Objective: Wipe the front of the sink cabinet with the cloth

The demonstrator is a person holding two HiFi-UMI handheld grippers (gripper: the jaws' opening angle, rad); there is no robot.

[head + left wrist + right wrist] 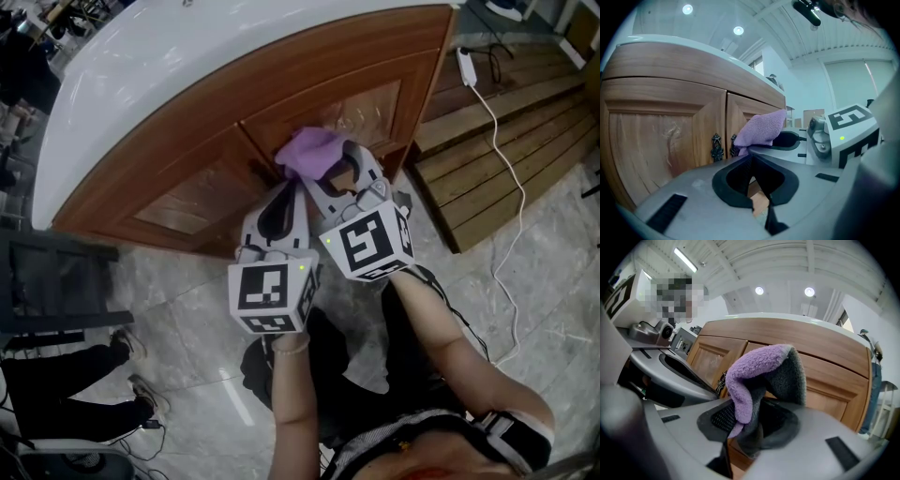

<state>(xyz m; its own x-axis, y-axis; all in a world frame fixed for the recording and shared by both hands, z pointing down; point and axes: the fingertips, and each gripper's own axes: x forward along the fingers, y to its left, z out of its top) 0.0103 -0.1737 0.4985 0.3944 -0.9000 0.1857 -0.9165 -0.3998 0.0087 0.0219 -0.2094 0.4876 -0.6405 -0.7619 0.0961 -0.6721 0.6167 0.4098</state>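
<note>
Head view, centre frame: right gripper (pixel 336 169), clamped on the cloth (pixel 311 150), holds it at the door seam of the cabinet (pixel 202 192), wiping apparently under way; left gripper (pixel 285 190) sits closed and empty just below; a sideways sweep looks due next.

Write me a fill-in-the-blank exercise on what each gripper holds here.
The right gripper has its jaws shut on a ___.
That thing is ___ in colour.
The left gripper holds ___.
The cabinet has a ___ top.
Missing words: cloth, purple, nothing, white.
</note>
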